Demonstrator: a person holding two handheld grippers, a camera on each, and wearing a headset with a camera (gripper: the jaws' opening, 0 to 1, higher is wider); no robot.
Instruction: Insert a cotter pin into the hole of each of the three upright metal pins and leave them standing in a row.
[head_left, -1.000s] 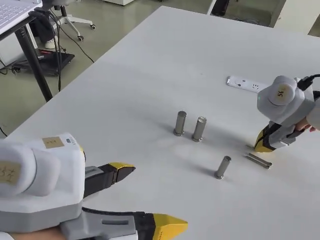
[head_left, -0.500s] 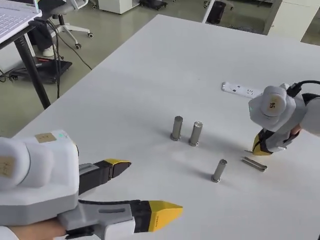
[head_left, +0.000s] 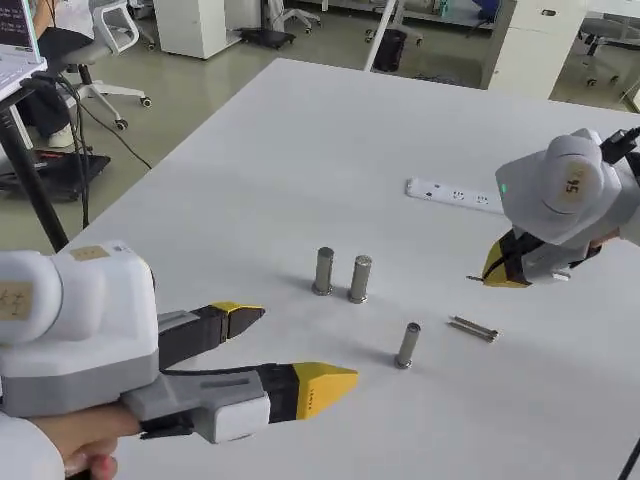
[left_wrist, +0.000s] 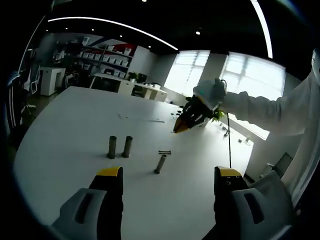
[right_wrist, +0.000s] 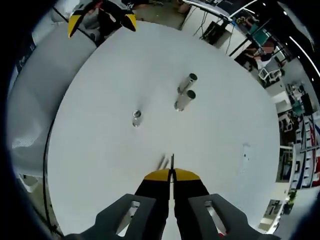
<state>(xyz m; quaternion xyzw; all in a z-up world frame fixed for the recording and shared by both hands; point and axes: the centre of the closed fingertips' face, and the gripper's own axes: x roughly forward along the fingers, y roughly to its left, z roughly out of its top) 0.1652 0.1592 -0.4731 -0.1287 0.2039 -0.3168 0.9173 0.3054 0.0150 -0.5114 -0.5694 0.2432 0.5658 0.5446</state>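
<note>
Right claw (head_left: 492, 272), head view: yellow tips pinched tight on a thin, dark cotter pin (head_left: 471, 278), held up off the matte white tabletop (head_left: 250, 180). Left claw (head_left: 295, 345) gapes wide, nothing in it. Three smooth steel pins (head_left: 359, 279) stand upright, two side by side and one apart, near the loose cotter pins (head_left: 472, 328). Left gripper view: the cylinders stand beyond the spread jaws. Right gripper view: the sliver pokes straight out from the closed tips.

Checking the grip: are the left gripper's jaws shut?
No: the left gripper has its yellow-tipped jaws wide apart, gripping nothing.
</note>
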